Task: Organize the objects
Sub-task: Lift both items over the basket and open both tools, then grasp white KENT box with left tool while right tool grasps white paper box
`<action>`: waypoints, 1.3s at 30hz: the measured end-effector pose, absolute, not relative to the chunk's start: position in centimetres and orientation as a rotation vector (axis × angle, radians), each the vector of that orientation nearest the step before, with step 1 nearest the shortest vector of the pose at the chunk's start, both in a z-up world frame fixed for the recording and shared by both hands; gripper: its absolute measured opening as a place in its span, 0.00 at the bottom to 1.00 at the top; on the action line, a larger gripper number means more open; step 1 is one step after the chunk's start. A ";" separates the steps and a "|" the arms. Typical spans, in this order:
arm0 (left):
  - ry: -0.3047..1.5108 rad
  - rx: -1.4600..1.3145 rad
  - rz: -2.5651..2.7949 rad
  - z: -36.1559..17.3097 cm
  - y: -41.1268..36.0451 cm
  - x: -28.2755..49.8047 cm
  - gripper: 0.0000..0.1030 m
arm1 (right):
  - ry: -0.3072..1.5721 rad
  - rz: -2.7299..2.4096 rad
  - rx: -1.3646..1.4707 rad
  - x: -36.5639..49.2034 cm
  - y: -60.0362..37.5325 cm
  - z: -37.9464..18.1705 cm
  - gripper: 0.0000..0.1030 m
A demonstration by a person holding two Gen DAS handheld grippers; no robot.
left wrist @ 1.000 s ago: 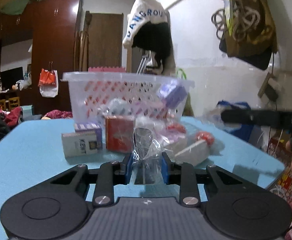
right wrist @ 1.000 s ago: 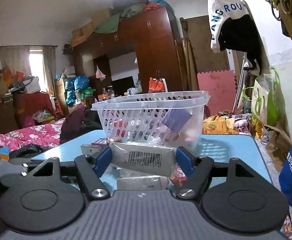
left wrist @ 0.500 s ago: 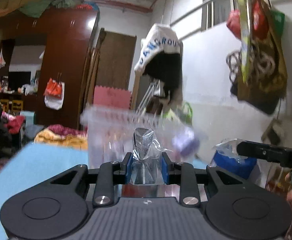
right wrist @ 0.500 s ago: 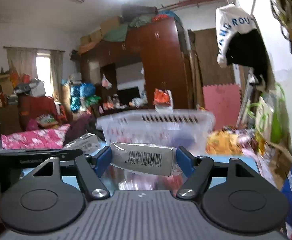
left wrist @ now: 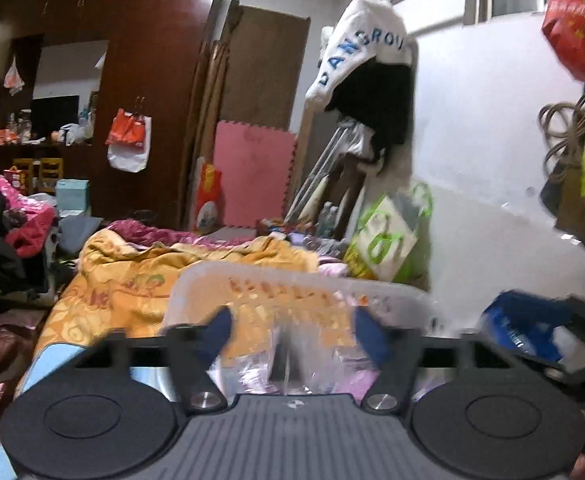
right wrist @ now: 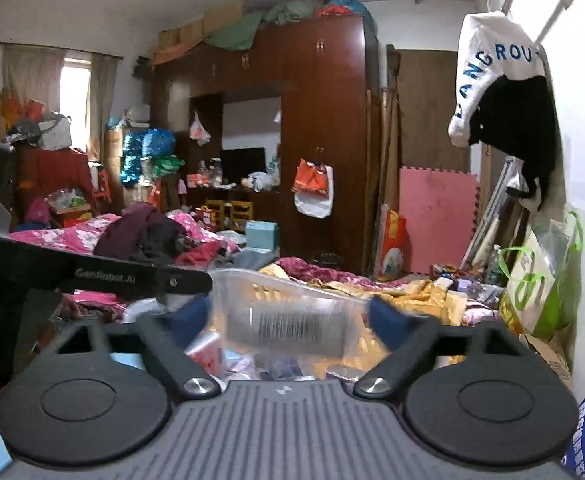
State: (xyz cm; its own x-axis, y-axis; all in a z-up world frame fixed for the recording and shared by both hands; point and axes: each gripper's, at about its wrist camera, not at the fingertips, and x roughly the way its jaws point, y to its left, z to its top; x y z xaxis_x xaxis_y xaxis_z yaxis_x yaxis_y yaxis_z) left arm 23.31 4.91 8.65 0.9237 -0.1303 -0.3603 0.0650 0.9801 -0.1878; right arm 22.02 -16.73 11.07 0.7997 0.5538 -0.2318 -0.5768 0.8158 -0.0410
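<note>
Over a white plastic basket [left wrist: 304, 280], the left gripper [left wrist: 292, 330] and right gripper [right wrist: 288, 316] spread their jaws, letting go a clear packet [left wrist: 292, 354] and a barcoded pack [right wrist: 288, 322] that blur between untouching pads, items already inside.

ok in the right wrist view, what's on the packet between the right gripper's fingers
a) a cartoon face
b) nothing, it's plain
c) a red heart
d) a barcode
d: the pale packet between the fingers of the right gripper, whose jaws are opening, shows blurred black barcode stripes, above the clear plastic basket.
</note>
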 end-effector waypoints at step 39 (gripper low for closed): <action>0.593 -0.070 0.026 -2.7 6.2 16.5 0.60 | 0.450 0.625 -0.143 12.7 -19.1 -2.5 0.79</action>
State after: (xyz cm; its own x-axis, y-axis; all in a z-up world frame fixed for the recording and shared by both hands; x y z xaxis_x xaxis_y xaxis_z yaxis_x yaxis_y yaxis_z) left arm 16.52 6.25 -2.72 0.8290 0.0046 -0.5592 -0.0450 0.9973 -0.0584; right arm 12.74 -19.11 -2.48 0.7183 0.5322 -0.4482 -0.5933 0.8050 0.0050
